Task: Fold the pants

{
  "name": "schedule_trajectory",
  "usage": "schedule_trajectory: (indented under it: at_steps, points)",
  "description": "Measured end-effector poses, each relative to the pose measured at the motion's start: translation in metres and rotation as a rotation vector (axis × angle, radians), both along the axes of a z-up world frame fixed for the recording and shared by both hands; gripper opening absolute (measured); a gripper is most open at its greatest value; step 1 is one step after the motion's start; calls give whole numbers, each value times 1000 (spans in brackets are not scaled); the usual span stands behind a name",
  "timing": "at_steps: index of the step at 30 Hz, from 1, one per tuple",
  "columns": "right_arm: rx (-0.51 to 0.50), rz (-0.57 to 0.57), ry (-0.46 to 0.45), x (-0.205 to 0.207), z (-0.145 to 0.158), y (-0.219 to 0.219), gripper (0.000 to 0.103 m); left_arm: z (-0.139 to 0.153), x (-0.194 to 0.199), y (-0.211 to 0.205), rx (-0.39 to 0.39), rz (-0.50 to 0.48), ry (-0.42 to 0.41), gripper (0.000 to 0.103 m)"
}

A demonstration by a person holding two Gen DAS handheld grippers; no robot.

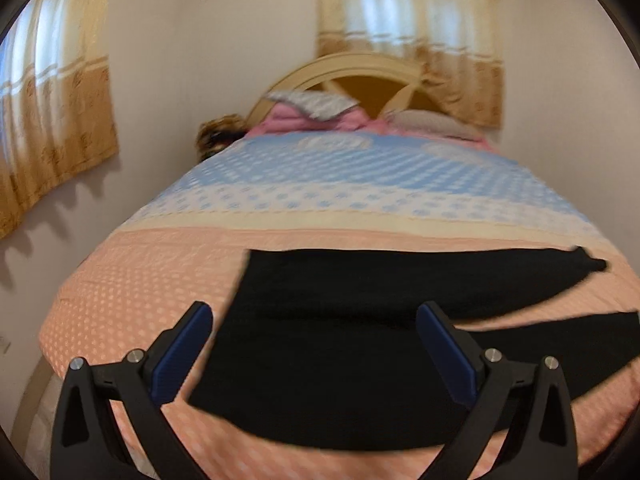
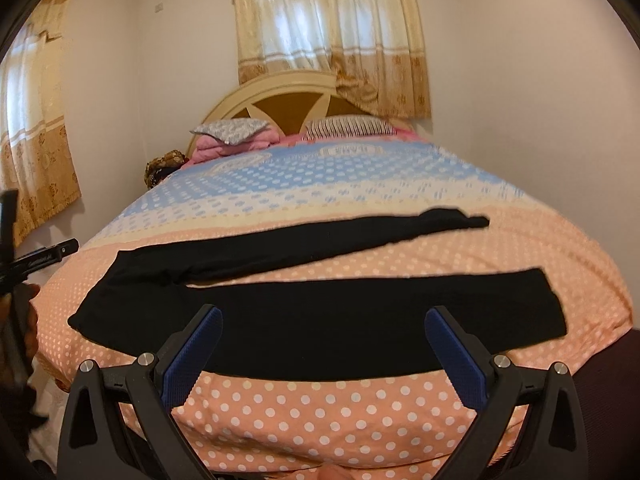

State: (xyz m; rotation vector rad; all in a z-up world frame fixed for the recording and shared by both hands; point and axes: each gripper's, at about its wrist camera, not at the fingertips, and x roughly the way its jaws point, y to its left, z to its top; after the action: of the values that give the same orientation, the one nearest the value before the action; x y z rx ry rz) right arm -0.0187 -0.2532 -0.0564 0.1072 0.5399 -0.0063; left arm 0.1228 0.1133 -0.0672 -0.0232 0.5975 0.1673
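Black pants (image 2: 320,328) lie flat across the near end of the bed, waist to the left, both legs spread apart and pointing right. In the left wrist view the pants (image 1: 328,344) fill the foreground, waist end nearest. My left gripper (image 1: 316,316) is open and empty, hovering over the waist end. My right gripper (image 2: 324,320) is open and empty, hovering over the near leg. The left gripper also shows at the left edge of the right wrist view (image 2: 36,260).
The bed (image 2: 304,420) has a peach polka-dot and blue cover. Pillows (image 2: 344,126) and pink bedding lie at the headboard (image 2: 280,96). Curtained windows (image 2: 328,32) are on the walls. The bed's near edge is just below the grippers.
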Motion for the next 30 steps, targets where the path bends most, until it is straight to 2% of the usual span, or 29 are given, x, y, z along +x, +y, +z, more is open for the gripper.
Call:
schedule_trajectory:
  at_steps: [3, 6, 8, 11, 12, 18, 22, 25, 28, 29, 30]
  points:
    - [43, -10, 13, 11, -14, -11, 102, -16, 48, 36, 71, 4, 60, 103]
    - [60, -1, 43, 26, -26, -17, 102, -34, 85, 56, 90, 12, 133, 100]
    - [44, 5, 68, 37, -33, -20, 102, -48, 111, 67, 62, 0, 207, 82]
    - [-4, -11, 94, 55, -39, -32, 102, -68, 144, 76, -9, -11, 301, 66]
    - [-12, -16, 98, 59, -40, -36, 102, -76, 155, 78, -17, -10, 323, 65]
    - [-72, -74, 121, 84, -37, -69, 102, -94, 186, 84, -17, -4, 389, 64]
    - [-77, -90, 127, 97, -36, -80, 102, -109, 199, 95, -92, -35, 442, 64]
    - [-48, -85, 136, 111, -34, -89, 102, -112, 202, 104, -167, -39, 449, 64]
    - [4, -81, 145, 126, -29, -104, 102, -114, 202, 105, -165, -73, 436, 64]
    - [18, -87, 142, 132, -25, -112, 102, -114, 200, 103, -156, -91, 435, 61]
    - [25, -95, 137, 138, -21, -119, 102, -113, 197, 105, -181, -109, 425, 57]
